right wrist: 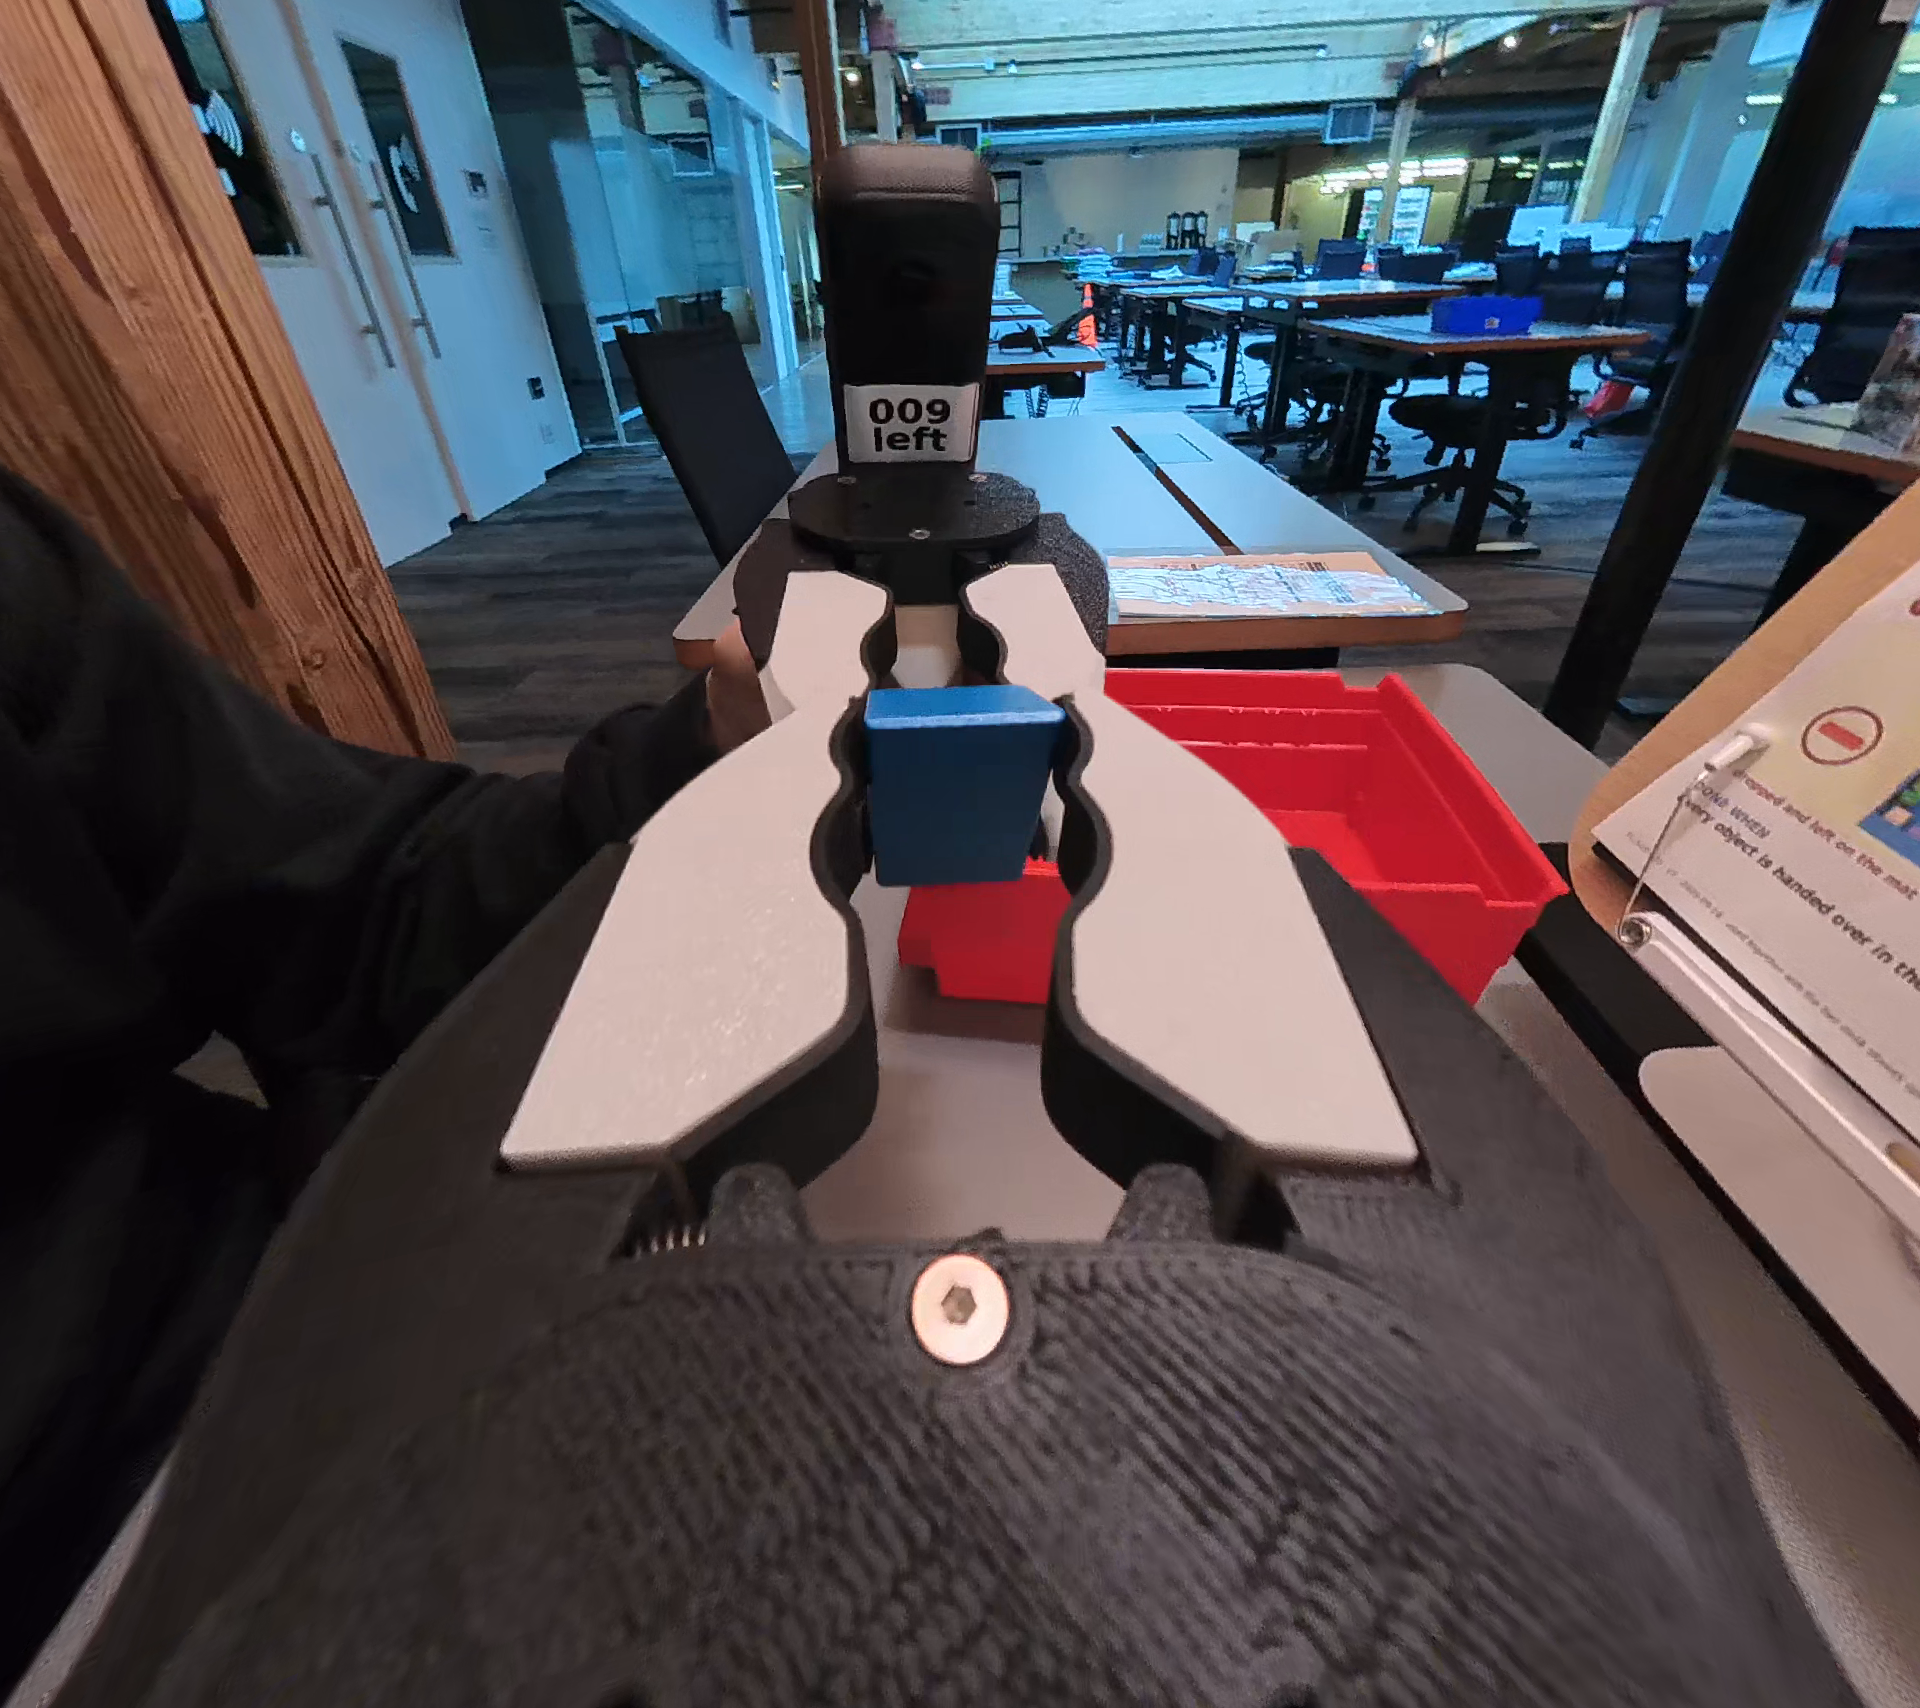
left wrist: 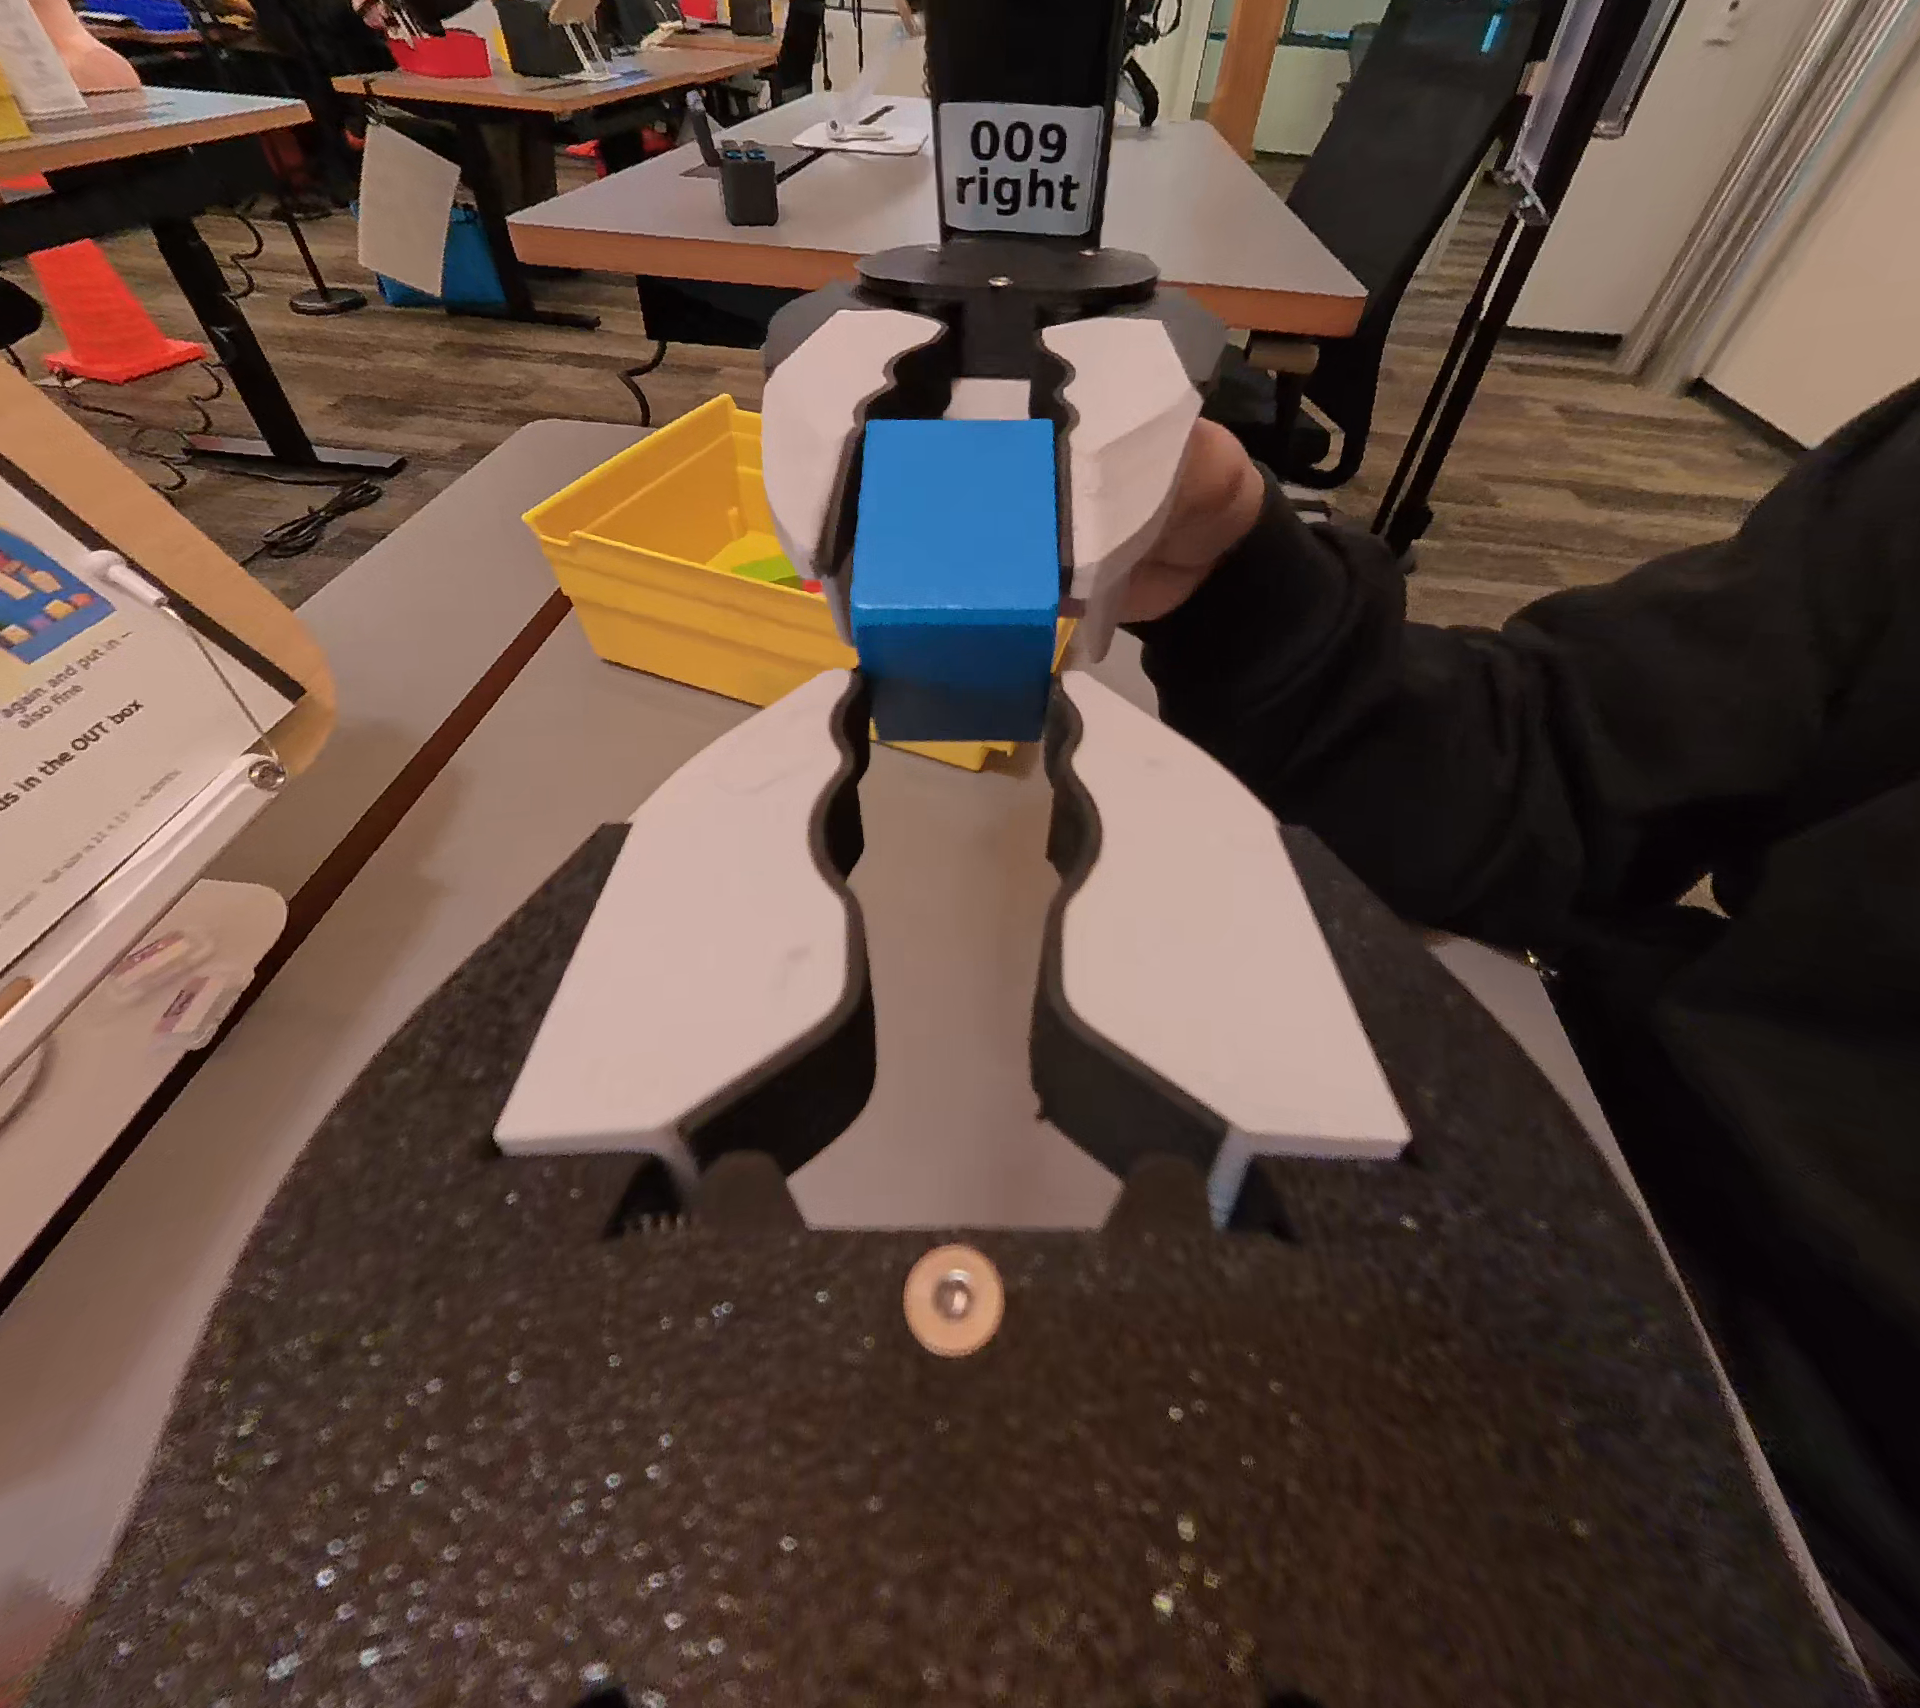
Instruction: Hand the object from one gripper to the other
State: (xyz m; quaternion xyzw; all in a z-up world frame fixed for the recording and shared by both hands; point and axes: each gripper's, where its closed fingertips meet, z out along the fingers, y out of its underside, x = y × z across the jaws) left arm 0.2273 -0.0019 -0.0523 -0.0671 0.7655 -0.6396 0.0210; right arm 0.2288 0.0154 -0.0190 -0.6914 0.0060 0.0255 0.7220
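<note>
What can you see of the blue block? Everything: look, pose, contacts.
The blue block is a plain, solid-looking rectangular piece, matte blue paint, sharp edges, no markings, possibly wood. It is held in the air above the grey table, between the yellow bin and the red bin. Both tongs grip it, facing each other: the left tongs hold its near end in the left wrist view, the right tongs clamp its other end, pads against its side faces. Nothing else touches it.
</note>
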